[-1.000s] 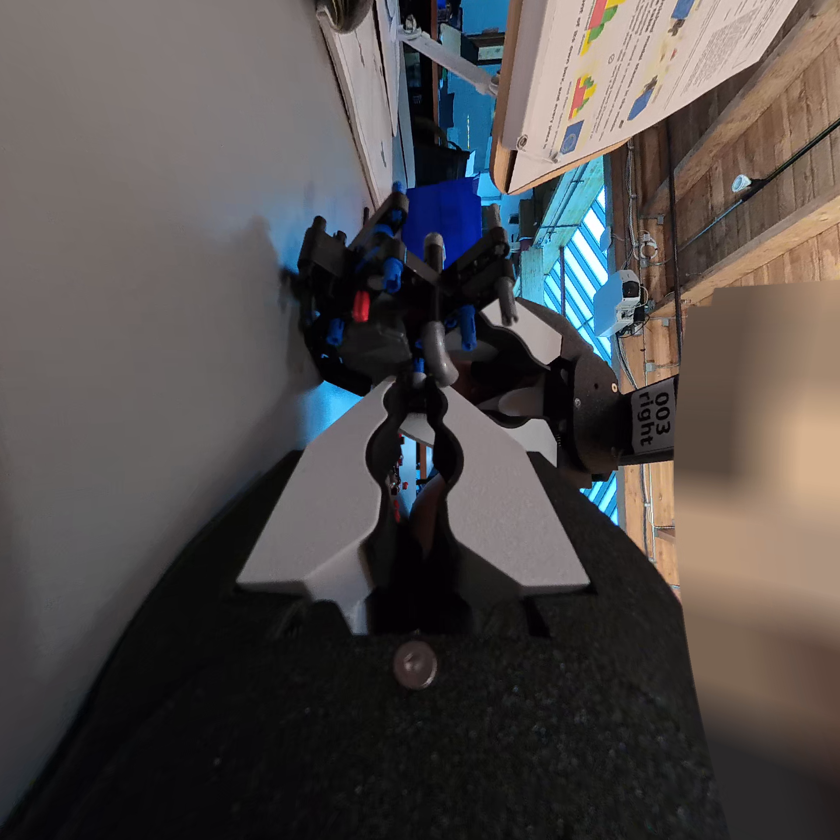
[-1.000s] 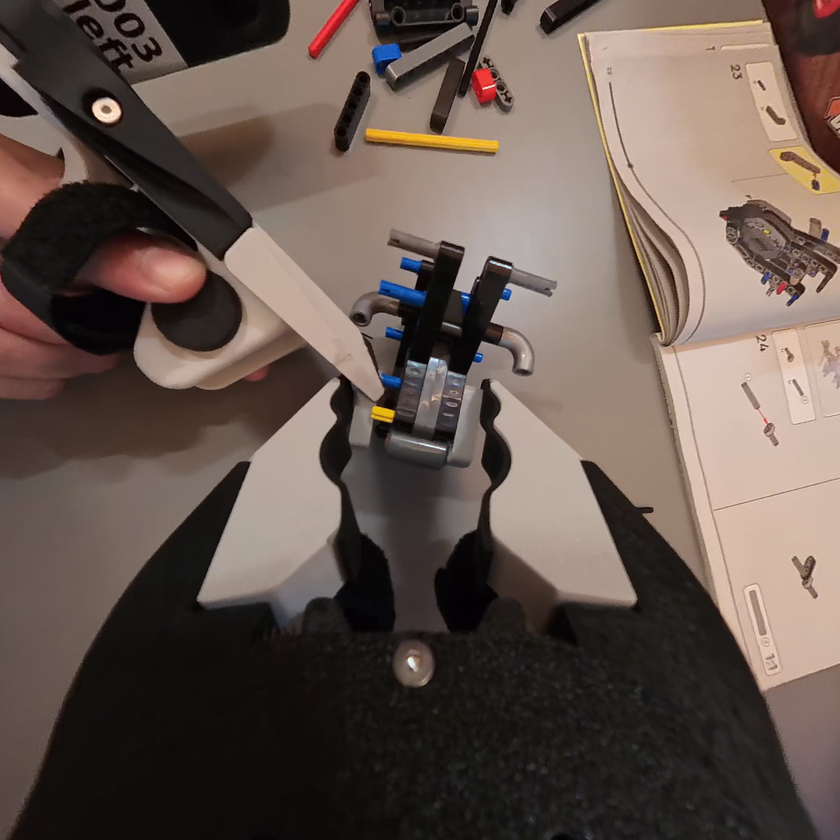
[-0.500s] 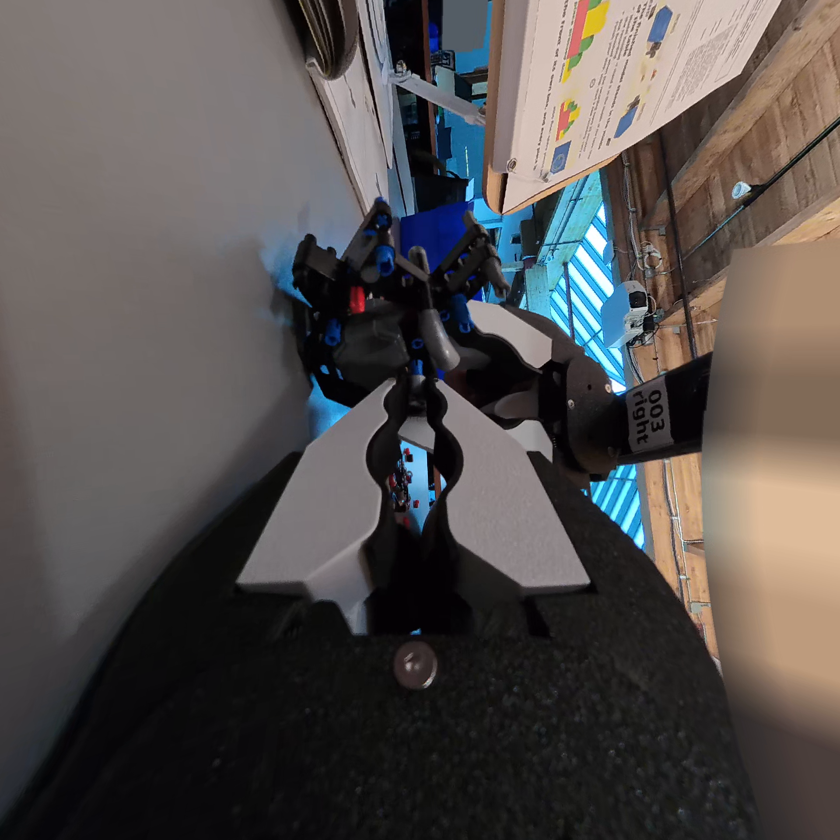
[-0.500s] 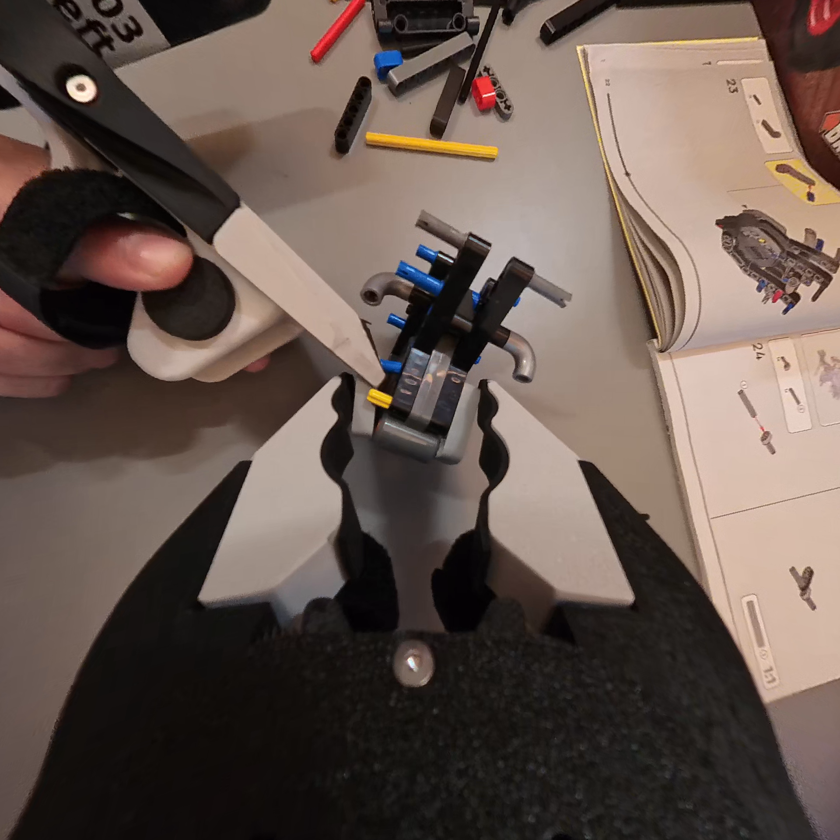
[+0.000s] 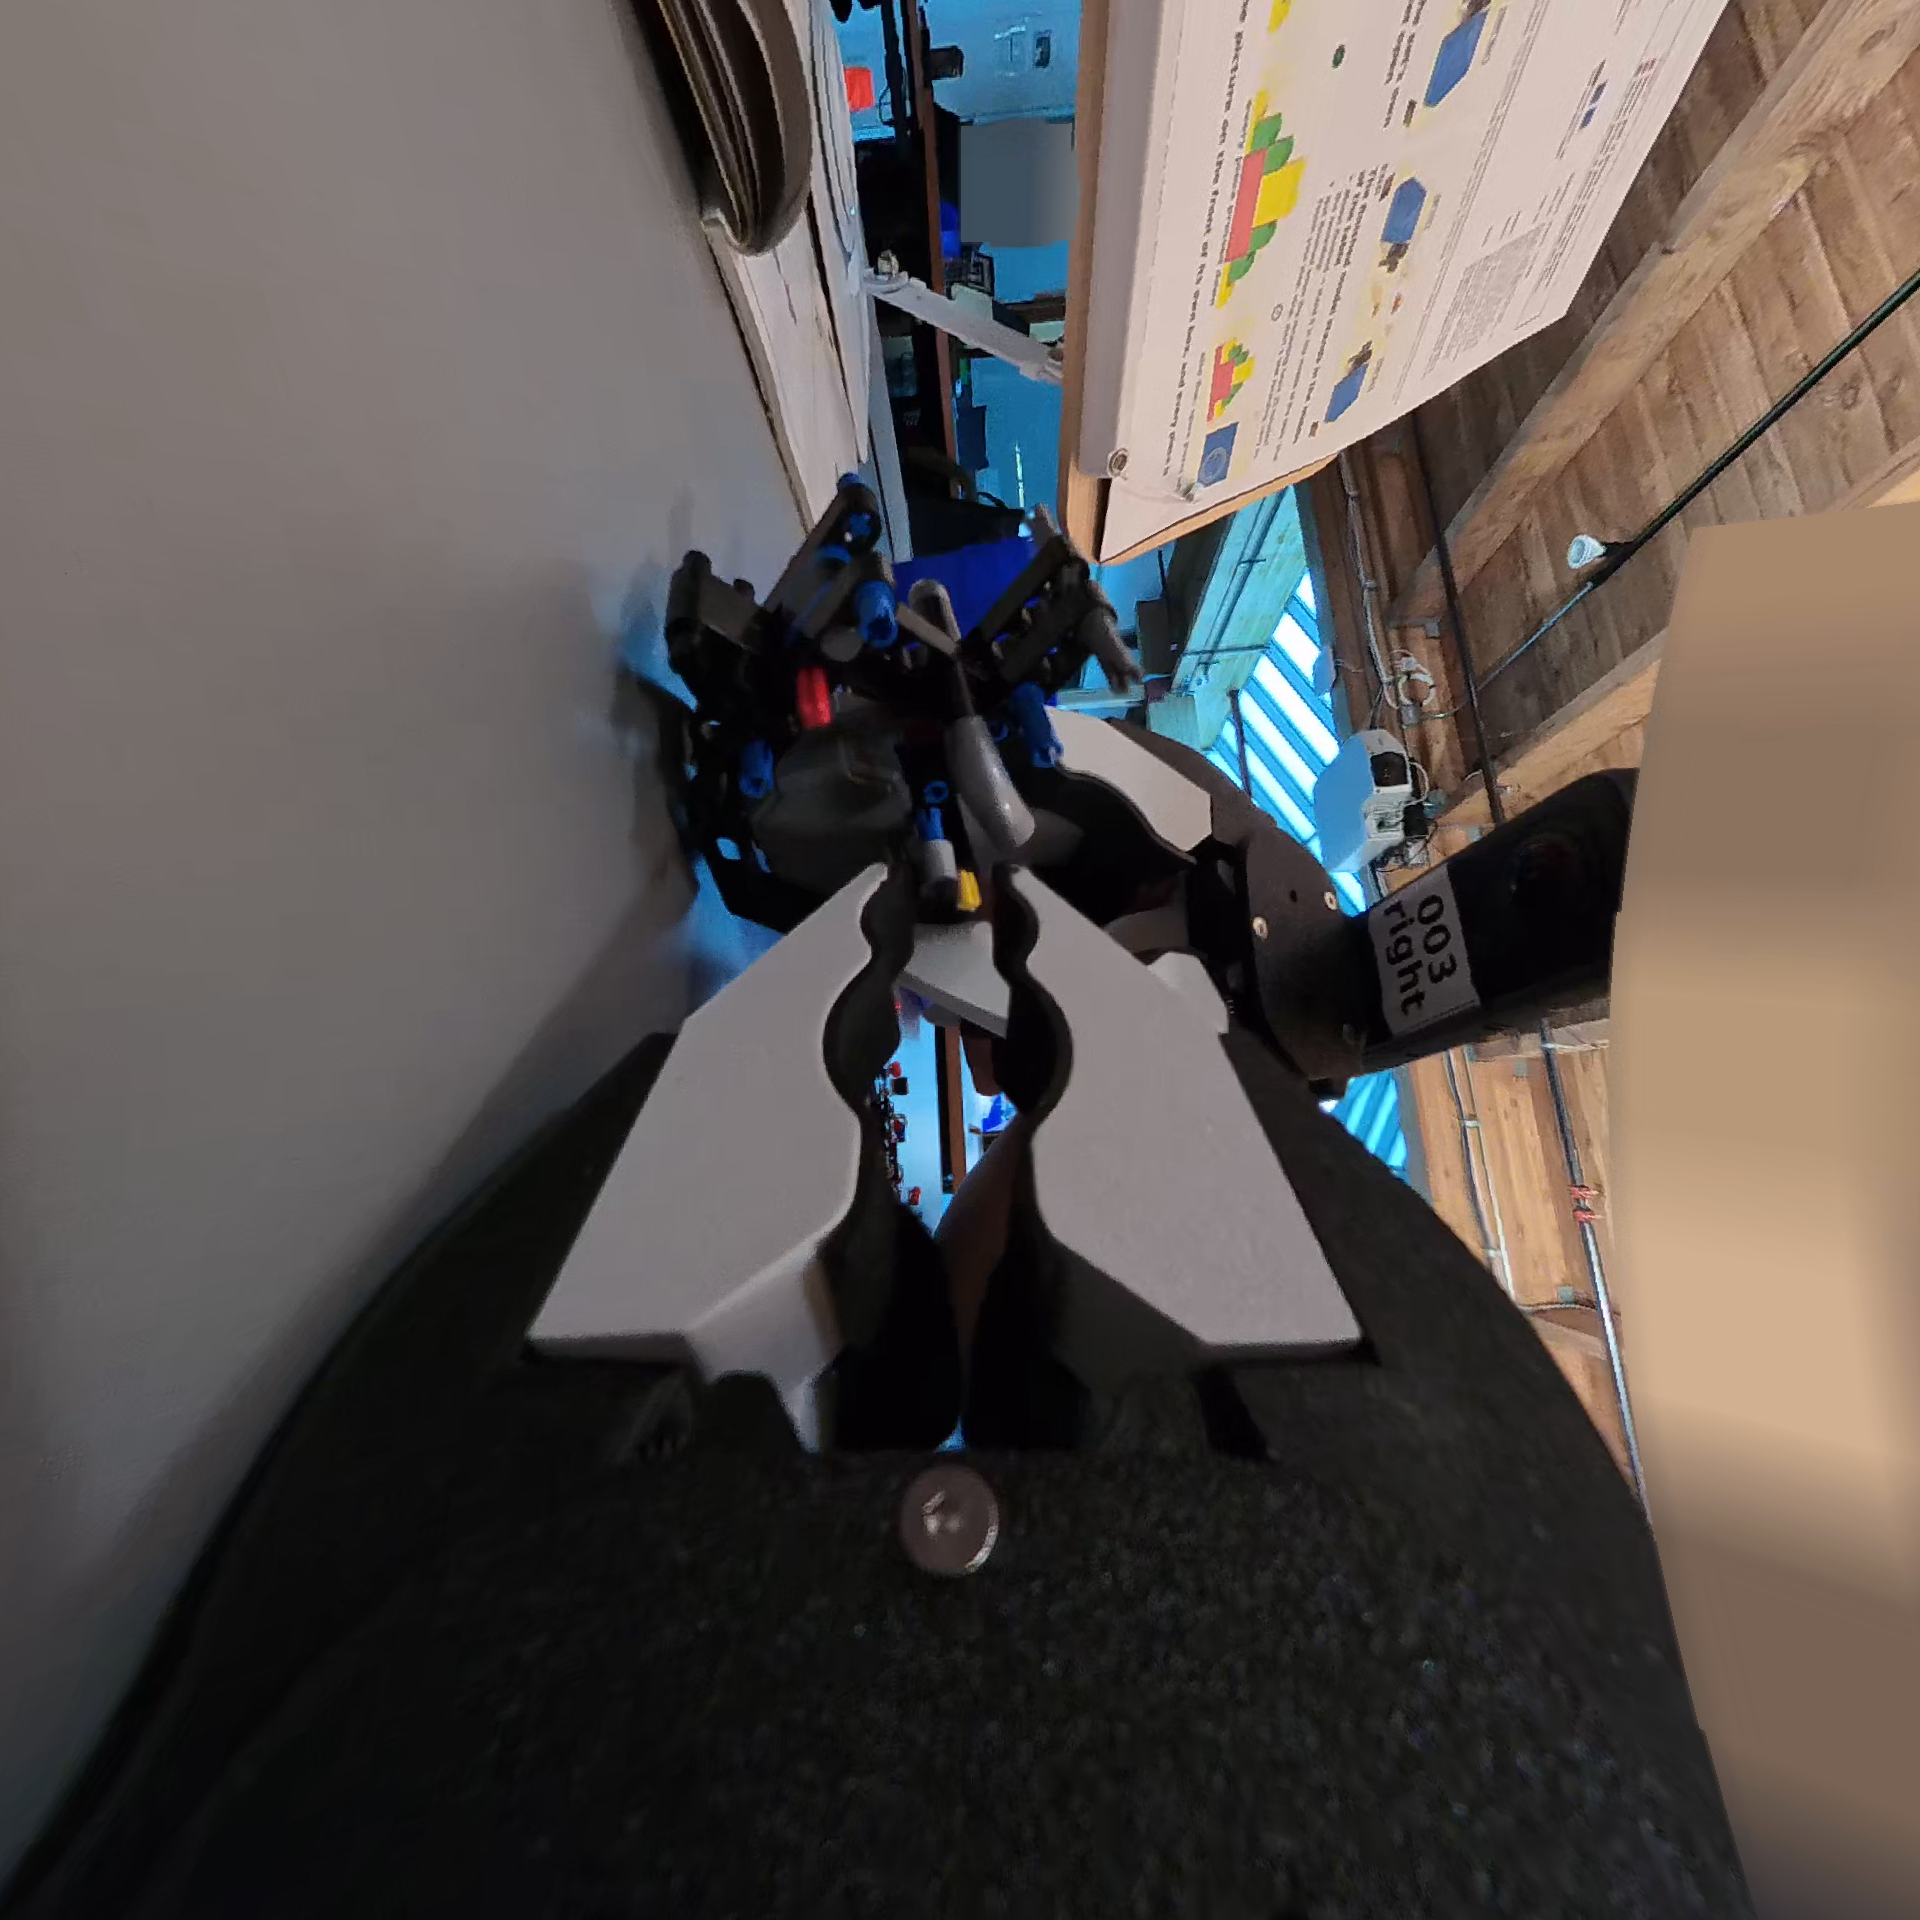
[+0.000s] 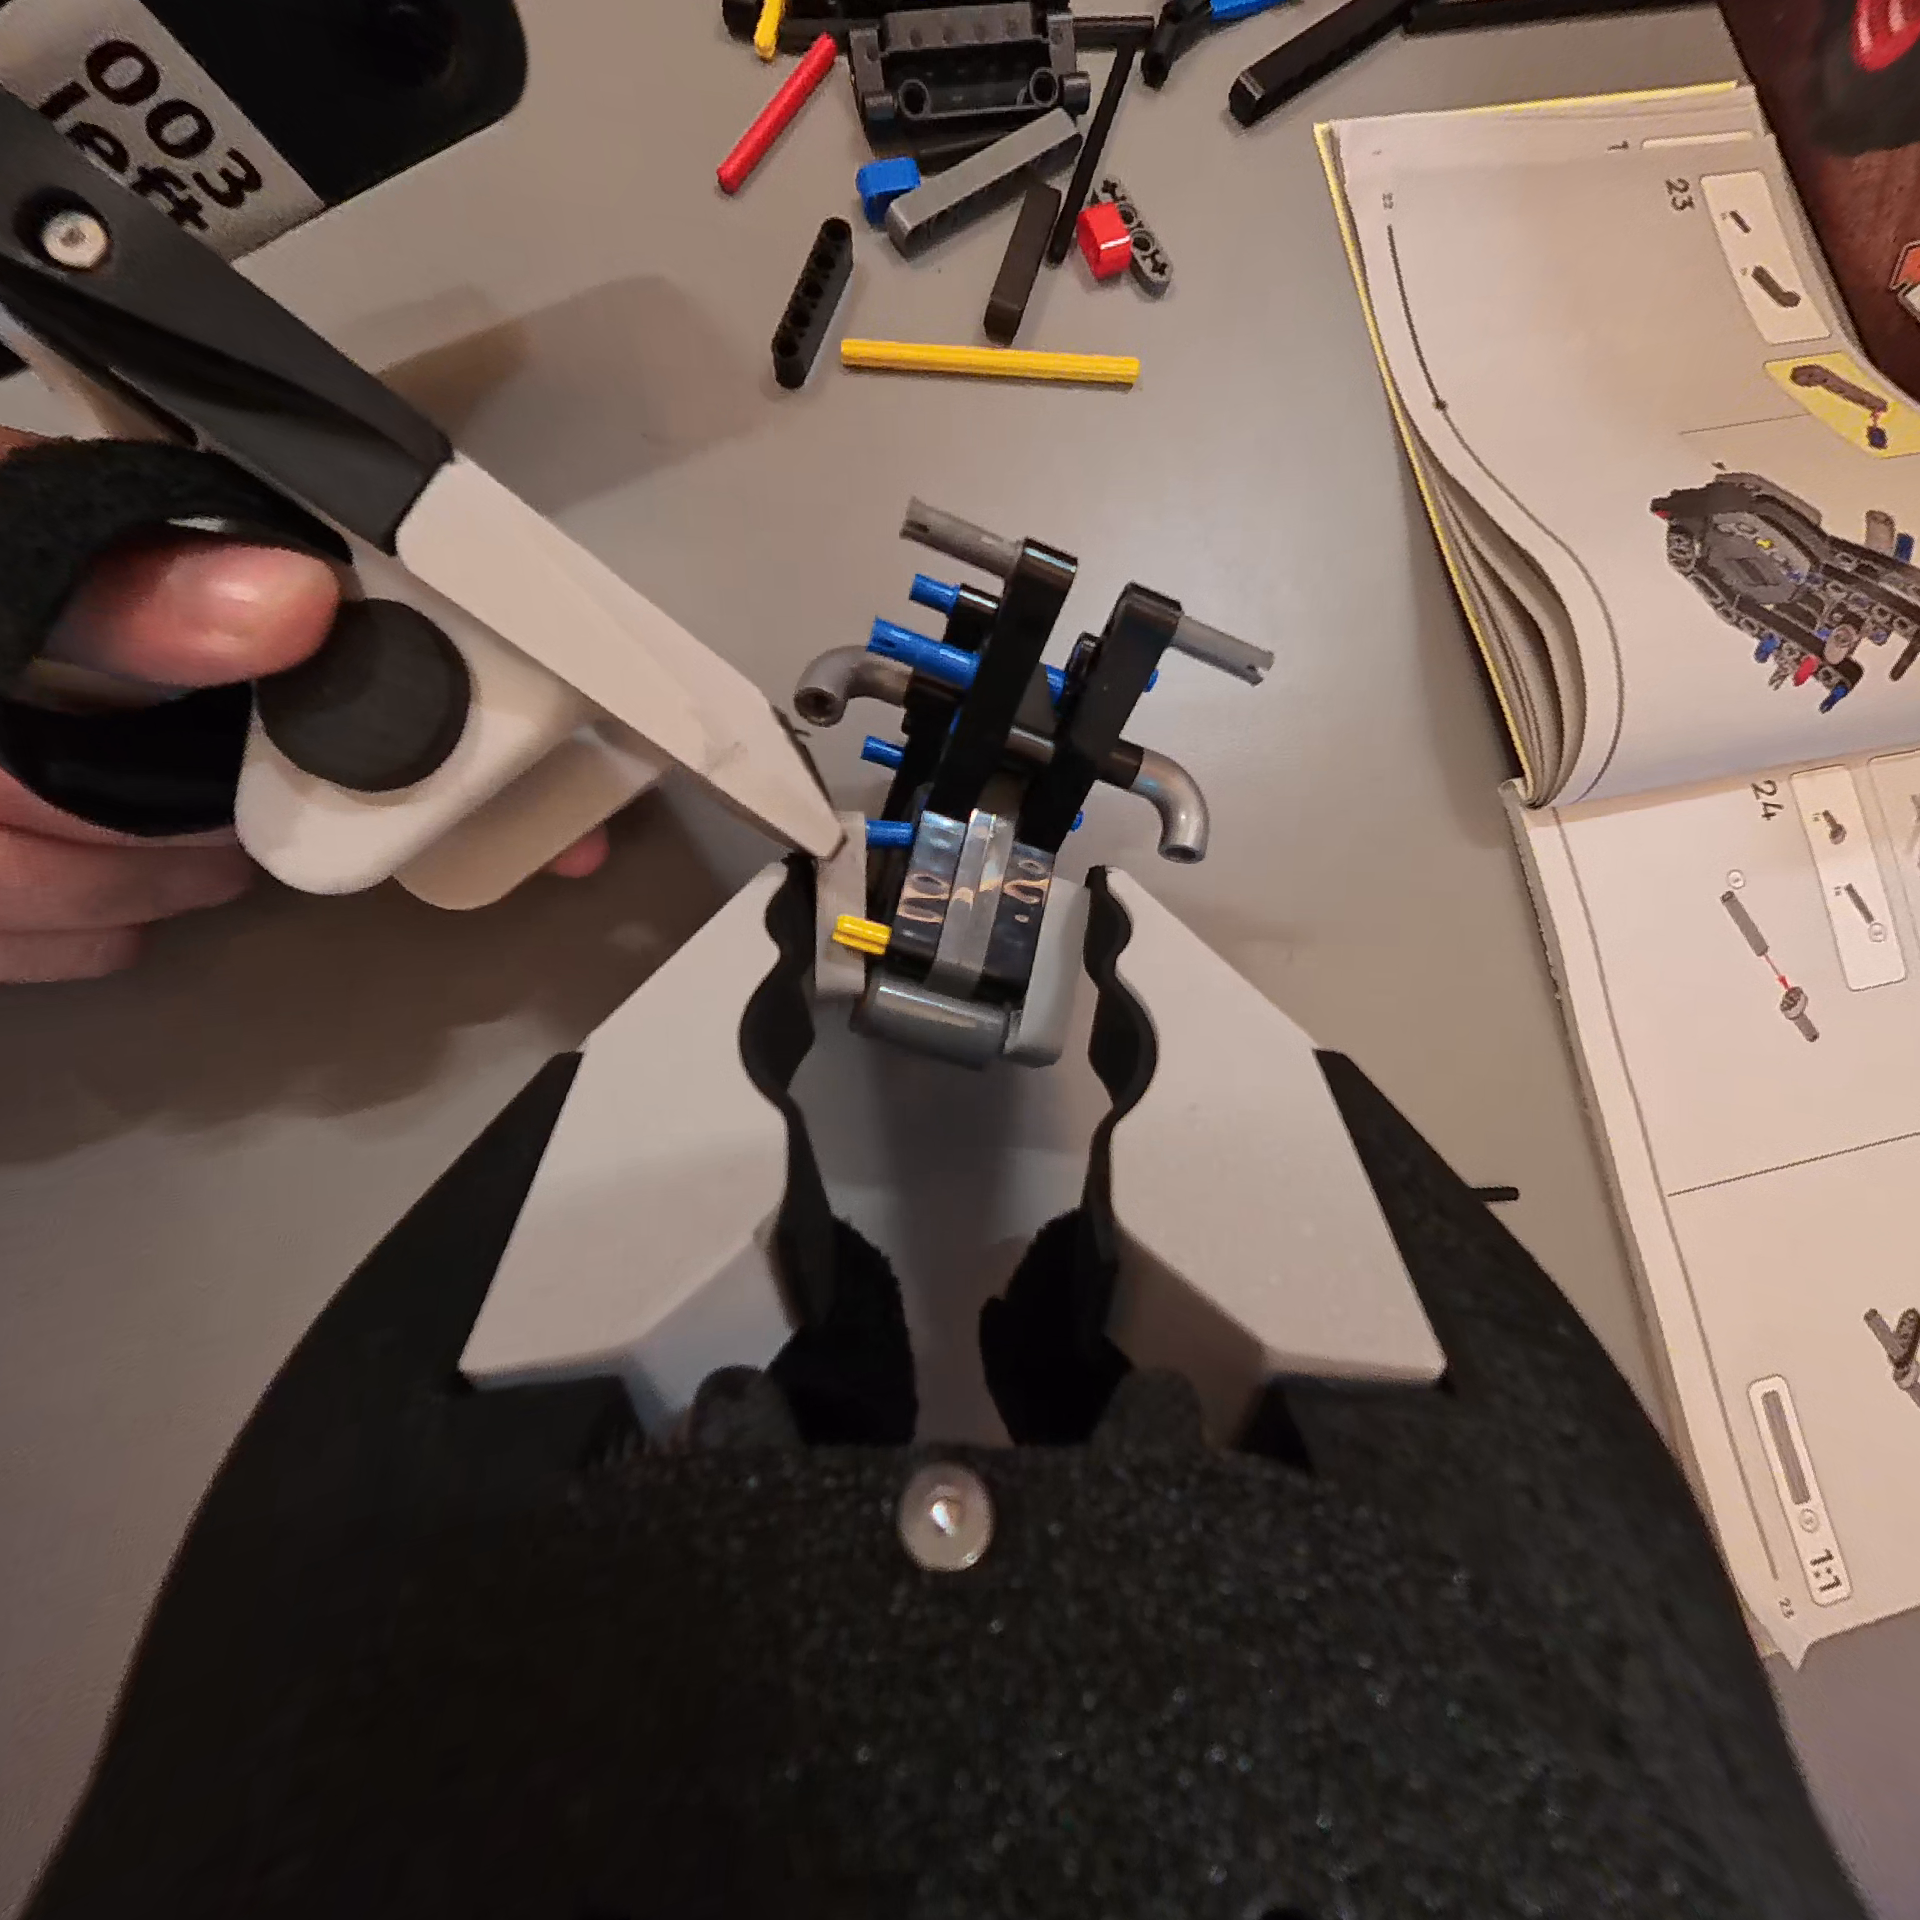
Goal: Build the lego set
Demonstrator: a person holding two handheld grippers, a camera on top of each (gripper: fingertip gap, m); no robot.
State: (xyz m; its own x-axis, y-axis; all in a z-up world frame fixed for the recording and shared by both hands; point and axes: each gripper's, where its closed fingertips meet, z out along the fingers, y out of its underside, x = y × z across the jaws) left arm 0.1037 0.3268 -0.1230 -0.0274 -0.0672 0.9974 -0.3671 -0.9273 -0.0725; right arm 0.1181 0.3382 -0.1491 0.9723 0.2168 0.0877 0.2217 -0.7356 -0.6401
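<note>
The part-built lego model (image 6: 997,790), black beams with blue pins, grey bent tubes and a grey base, stands tilted on the grey table (image 6: 364,1122). My right gripper (image 6: 945,914) is shut on its grey base. My left gripper (image 6: 821,836) comes in from the left, its tips touching the model's left side just above a short yellow pin (image 6: 860,933). In the left wrist view my left gripper (image 5: 943,888) has its jaws slightly apart and holds nothing. The model (image 5: 831,769) and yellow pin (image 5: 966,888) sit right at its tips. One right gripper finger (image 5: 1143,790) shows behind the model.
An open instruction booklet (image 6: 1662,727) lies to the right. Loose parts lie at the far side: a yellow axle (image 6: 987,364), a red axle (image 6: 777,112), a black beam (image 6: 812,301), a grey beam (image 6: 977,192). A hand (image 6: 156,644) holds the left gripper. Only a small space, under 4 cm, lies between the two pairs of fingers. About 12 centimetres separates my right fingertips from the yellow axle (image 6: 987,364).
The model has tilted to the right in my right gripper. My left gripper's jaws have parted a little, and the yellow pin now shows between its tips.
</note>
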